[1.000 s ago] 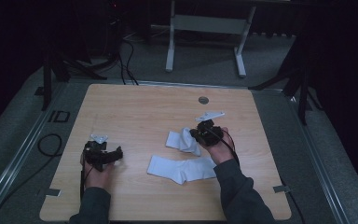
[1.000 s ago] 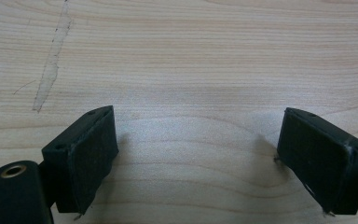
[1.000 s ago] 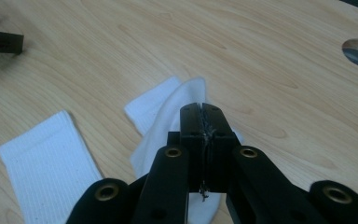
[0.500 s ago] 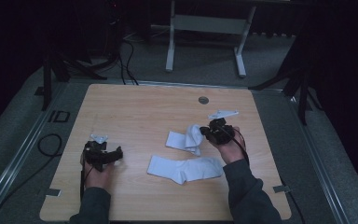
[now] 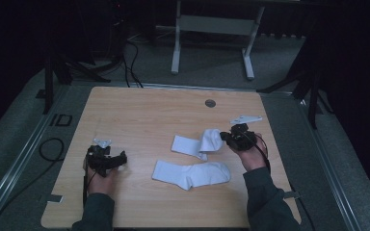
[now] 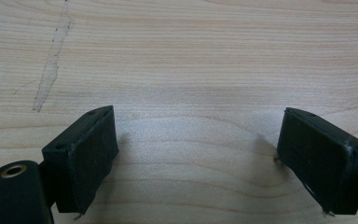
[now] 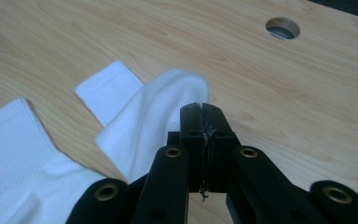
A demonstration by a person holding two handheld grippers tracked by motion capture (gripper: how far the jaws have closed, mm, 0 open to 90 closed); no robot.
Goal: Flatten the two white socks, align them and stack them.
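Two white socks lie on the wooden table [image 5: 139, 115]. One sock [image 5: 192, 174] lies flat near the middle front. The other sock [image 5: 189, 144] lies just behind it, its toe end [image 7: 158, 112] lifted and curled over towards my right gripper [image 5: 224, 138]. That gripper [image 7: 200, 109] is shut, with the sock's edge pinched at its tips. My left gripper [image 5: 110, 161] rests at the front left of the table, well apart from both socks. Its jaws stand wide open [image 6: 196, 158] over bare wood.
A round cable hole [image 5: 210, 103] [image 7: 282, 28] sits in the table behind the right gripper. A pale scuff [image 6: 51, 70] marks the wood ahead of the left gripper. Beyond the table stand a grey desk frame [image 5: 212, 24] and floor cables [image 5: 130, 53].
My right gripper has moved to the right, dragging the rear sock's toe end with it and stretching that sock out. The left gripper and the front sock have stayed put.
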